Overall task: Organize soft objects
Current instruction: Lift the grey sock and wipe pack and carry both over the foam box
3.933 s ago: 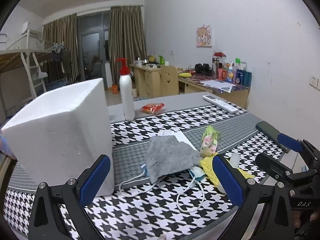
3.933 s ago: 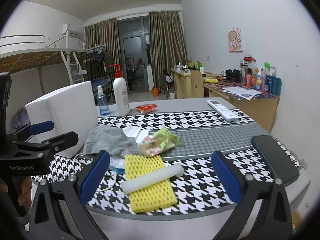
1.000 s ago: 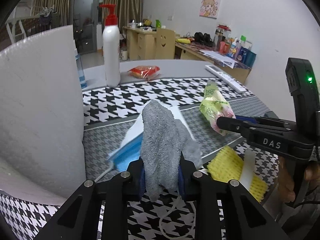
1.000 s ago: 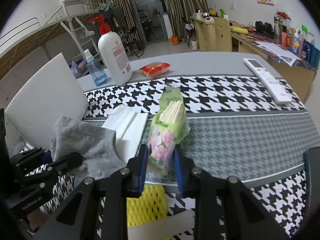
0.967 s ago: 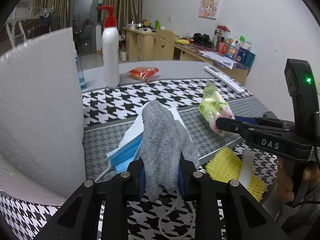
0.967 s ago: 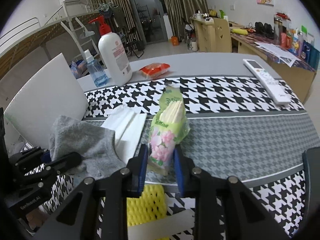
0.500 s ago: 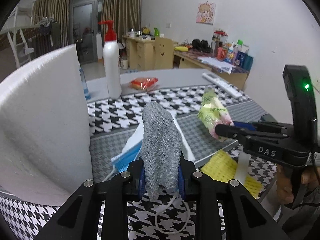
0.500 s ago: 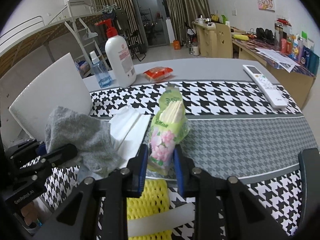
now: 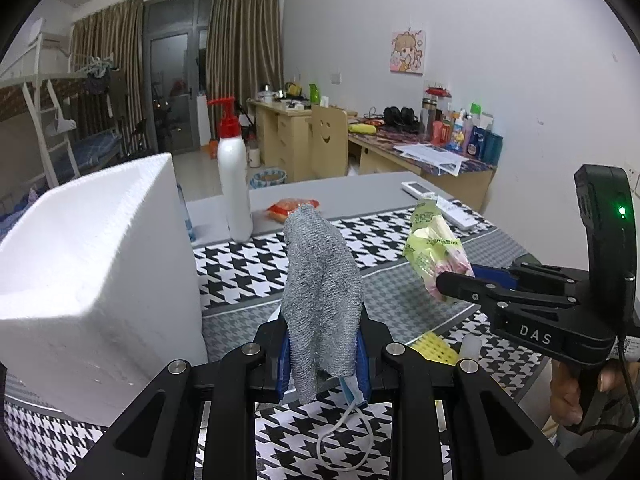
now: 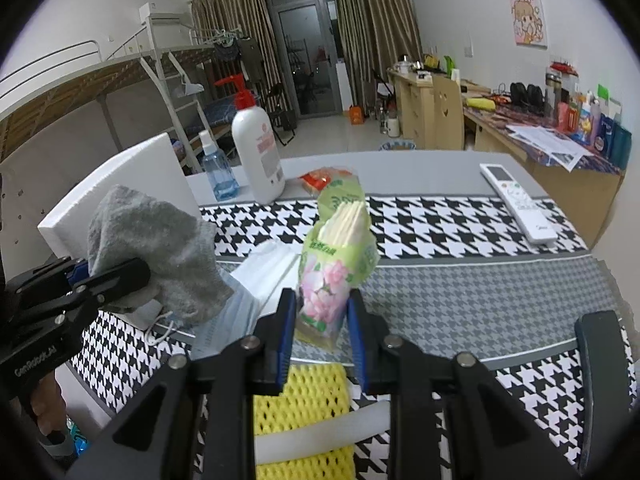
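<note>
Claws [image 9: 322, 354] tilted downward (both loaded)

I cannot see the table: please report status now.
Left tool shut on grey cloth. Right tool shut on tissue pack. Nothing blocking.

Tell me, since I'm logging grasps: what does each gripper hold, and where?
Left gripper: grey knitted cloth, pinched near its lower end. Right gripper: green floral tissue pack, by its bottom.

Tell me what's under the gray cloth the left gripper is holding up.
Under the gray cloth a blue face mask and its white ear loop hang out. How much mask the cloth covers can't be seen.
</note>
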The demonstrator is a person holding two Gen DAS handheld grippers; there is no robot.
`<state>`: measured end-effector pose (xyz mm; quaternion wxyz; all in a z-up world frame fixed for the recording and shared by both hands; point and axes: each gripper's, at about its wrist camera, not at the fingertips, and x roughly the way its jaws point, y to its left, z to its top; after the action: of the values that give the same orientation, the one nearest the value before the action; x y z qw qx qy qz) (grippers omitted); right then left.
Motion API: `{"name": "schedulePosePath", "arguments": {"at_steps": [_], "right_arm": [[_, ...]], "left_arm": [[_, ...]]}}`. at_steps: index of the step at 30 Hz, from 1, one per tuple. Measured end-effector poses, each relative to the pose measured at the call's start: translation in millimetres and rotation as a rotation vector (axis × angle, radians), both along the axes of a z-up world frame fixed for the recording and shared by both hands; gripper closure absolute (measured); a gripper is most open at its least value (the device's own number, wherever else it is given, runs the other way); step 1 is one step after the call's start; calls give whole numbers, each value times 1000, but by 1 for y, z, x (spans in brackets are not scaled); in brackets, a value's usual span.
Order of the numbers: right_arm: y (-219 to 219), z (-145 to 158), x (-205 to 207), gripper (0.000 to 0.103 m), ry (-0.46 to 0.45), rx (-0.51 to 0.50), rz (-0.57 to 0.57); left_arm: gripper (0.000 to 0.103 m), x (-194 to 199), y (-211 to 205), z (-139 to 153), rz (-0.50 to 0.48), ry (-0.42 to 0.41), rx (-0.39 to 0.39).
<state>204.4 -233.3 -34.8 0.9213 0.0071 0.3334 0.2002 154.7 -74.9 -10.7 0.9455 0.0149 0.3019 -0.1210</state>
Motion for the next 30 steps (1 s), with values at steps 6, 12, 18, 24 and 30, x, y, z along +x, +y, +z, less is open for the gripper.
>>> {"name": "schedulePosePath", "arguments": {"at_steps": [6, 12, 18, 24, 30], "right_arm": [[3, 11, -14, 73, -44, 8, 3], [6, 22, -28, 73, -96, 14, 2], [13, 33, -37, 73, -139, 26, -8], [24, 44, -44, 73, -171, 29, -18], [33, 56, -49, 73, -215, 39, -18]], "left_arm": [[76, -12, 2, 14, 3, -48, -1], [76, -23, 11, 30, 5, -99, -2], [76, -30, 18, 44, -17, -144, -9], [76, -34, 33, 53, -22, -173, -24], [76, -34, 40, 64, -22, -205, -31]]}}
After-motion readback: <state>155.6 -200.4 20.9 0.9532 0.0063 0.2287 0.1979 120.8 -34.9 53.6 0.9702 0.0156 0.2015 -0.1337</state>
